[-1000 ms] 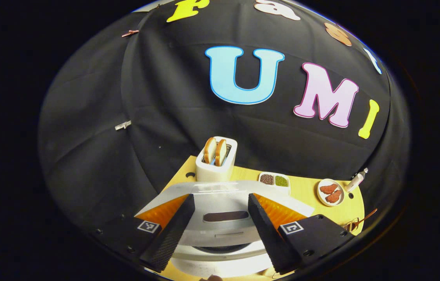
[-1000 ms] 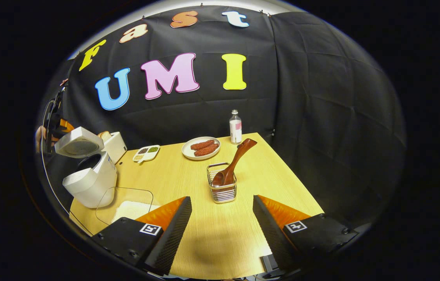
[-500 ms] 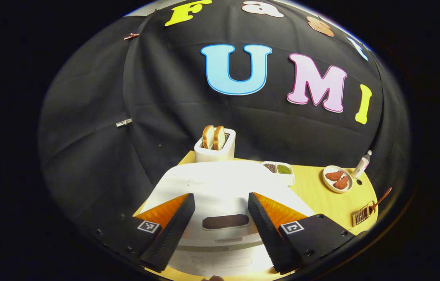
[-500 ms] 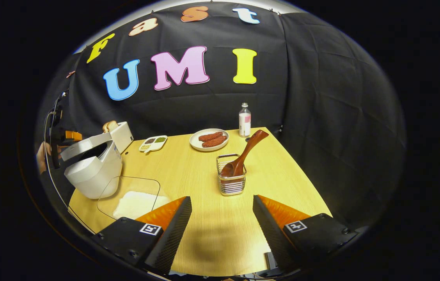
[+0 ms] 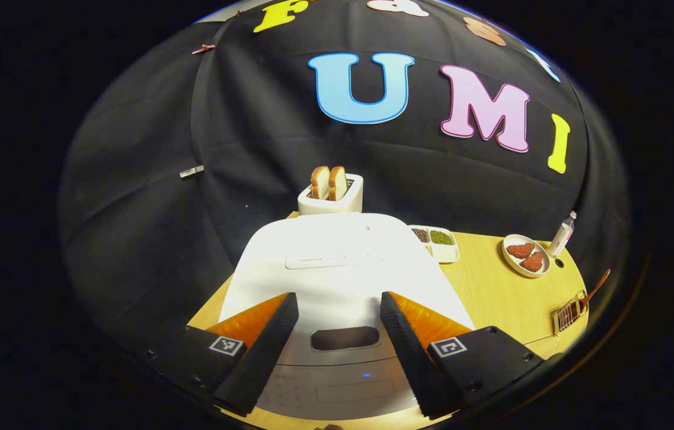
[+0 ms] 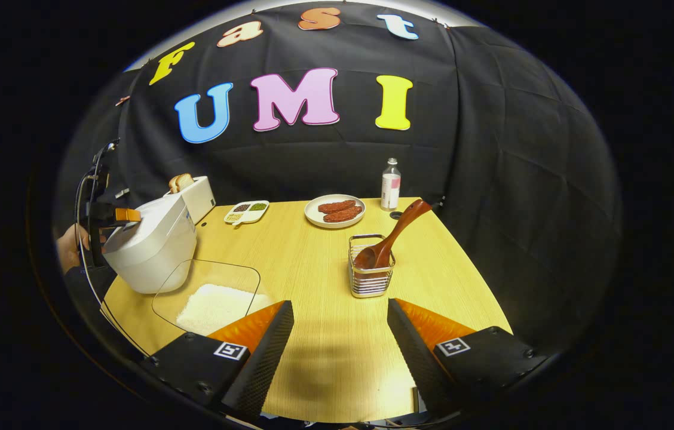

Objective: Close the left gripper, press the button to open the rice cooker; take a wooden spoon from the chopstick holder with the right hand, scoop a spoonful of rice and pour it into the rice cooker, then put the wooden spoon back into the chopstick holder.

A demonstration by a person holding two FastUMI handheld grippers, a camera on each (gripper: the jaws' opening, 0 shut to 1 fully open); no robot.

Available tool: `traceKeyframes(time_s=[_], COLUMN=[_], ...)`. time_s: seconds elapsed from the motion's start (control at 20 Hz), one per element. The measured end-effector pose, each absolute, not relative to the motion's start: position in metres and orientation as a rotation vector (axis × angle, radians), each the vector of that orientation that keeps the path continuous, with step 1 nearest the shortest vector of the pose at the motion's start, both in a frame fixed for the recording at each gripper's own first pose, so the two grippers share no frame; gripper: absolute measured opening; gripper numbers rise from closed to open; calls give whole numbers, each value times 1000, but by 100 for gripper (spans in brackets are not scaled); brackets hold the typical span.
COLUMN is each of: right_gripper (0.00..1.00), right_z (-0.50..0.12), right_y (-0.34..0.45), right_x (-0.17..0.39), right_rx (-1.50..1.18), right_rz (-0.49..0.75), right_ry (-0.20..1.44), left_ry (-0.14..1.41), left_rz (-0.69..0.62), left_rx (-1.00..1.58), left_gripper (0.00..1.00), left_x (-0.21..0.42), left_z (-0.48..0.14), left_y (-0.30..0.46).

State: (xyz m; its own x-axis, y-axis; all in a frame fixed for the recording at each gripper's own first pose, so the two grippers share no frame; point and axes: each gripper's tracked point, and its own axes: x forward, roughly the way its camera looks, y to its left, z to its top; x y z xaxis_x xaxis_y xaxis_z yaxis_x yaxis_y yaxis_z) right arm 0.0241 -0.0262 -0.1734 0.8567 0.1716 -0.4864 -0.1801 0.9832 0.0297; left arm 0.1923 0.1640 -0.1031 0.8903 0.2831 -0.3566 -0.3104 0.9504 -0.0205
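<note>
The white rice cooker (image 5: 337, 263) sits with its lid down, right under my left gripper (image 5: 339, 297), which is open with its fingers spread above the cooker's front. A dark oblong patch (image 5: 346, 338) lies between them. From the right gripper view the cooker (image 6: 149, 242) stands at the table's left edge with the left gripper (image 6: 116, 214) over it. A wooden spoon (image 6: 400, 230) leans in the wire chopstick holder (image 6: 371, 280) mid-table. Rice lies in a clear glass dish (image 6: 211, 298). My right gripper (image 6: 340, 303) hovers open over the table's near side, short of the holder.
A toaster with bread (image 6: 196, 194) stands behind the cooker. Along the back are a divided dish of beans (image 6: 246, 210), a plate of red pieces (image 6: 335, 210) and a small bottle (image 6: 391, 185). A hand (image 6: 68, 248) holds the left gripper.
The cooker's lid has swung down from raised to shut. The left gripper stays open above it. The right gripper's view has shifted slightly; the spoon rests in its holder as before.
</note>
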Motion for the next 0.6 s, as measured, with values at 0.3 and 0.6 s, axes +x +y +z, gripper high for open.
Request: traceKeyframes(time_s=[0.3, 0.6], right_gripper=[99, 99], right_z=[-153, -86], right_y=[3, 18], right_x=[35, 48], right_rx=[-25, -43], right_rz=[223, 180], right_ry=[453, 316], left_ry=[312, 71], left_rz=[316, 235], left_rx=[-68, -7], left_gripper=[98, 96], left_x=[183, 127], left_z=[-90, 11], left_y=[168, 132])
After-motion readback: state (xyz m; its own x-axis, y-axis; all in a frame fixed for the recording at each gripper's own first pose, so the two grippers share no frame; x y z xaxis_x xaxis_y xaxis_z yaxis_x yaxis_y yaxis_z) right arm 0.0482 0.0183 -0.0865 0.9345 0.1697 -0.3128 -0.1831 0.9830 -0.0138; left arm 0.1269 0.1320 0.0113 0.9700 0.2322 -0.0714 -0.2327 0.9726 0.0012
